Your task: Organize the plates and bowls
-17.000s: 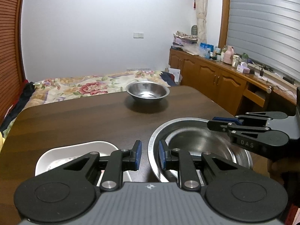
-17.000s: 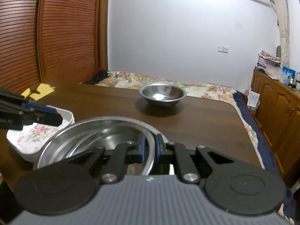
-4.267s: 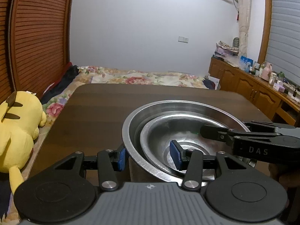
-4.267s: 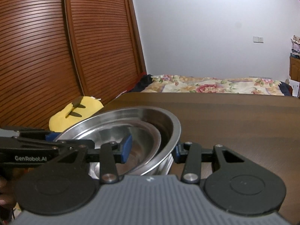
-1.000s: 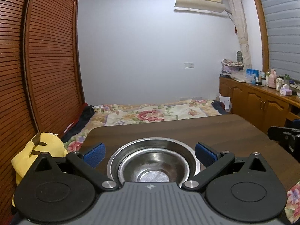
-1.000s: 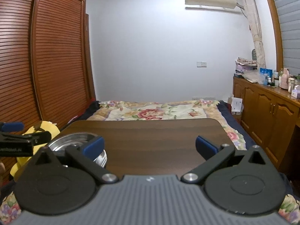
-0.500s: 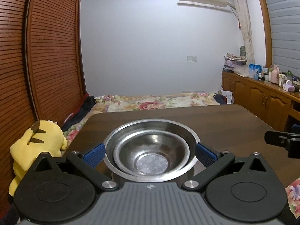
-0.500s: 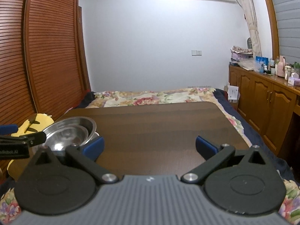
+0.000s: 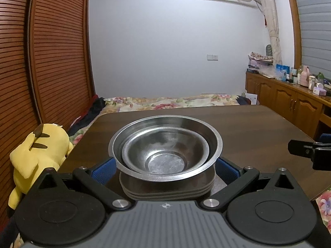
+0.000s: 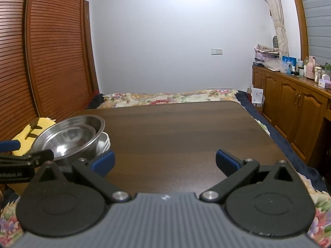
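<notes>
Between the wide-apart left tool (image 9: 165, 168), nested steel bowls (image 9: 165, 146) top stacked plates (image 9: 165, 188), seemingly untouched; right tool (image 10: 164, 161) likewise spread.

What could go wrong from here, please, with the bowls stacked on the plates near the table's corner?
1. The stack of plates sits near the left front edge of the table; a nudge might push it off toward the yellow plush toy.
2. The large steel bowl, holding the small steel bowl, overhangs the plates and looks tilted, so the open left gripper could tip it.
</notes>
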`<state>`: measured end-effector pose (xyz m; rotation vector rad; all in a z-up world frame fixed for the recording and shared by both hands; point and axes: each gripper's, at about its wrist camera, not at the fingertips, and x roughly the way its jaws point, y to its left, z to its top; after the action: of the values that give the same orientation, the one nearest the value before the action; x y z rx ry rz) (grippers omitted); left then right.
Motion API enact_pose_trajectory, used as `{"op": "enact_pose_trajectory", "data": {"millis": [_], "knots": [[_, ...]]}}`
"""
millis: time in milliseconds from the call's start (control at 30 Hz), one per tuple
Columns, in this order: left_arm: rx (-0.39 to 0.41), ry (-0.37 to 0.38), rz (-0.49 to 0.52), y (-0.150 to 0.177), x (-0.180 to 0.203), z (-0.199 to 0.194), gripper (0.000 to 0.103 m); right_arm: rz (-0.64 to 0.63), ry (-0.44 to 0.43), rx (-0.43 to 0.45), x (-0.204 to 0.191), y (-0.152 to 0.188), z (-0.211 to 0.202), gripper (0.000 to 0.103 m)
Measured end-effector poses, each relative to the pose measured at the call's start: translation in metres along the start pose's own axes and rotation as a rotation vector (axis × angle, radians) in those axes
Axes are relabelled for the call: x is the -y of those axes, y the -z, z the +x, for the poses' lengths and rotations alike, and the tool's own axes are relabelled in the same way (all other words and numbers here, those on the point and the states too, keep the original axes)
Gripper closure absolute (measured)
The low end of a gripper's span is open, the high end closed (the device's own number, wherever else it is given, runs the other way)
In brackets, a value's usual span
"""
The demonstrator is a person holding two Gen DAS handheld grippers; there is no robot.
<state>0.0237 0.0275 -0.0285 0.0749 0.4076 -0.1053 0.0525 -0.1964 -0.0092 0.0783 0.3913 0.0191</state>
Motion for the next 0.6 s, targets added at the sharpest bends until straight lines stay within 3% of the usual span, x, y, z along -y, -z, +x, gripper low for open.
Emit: {"op": "enact_pose_trajectory", "data": {"millis": [600], "knots": [[0.002, -0.005, -0.008, 0.0000, -0.0014, -0.0002, 0.000, 0.001, 0.005, 0.002, 0.0029, -0.0016, 0.0006, 0.000]]}}
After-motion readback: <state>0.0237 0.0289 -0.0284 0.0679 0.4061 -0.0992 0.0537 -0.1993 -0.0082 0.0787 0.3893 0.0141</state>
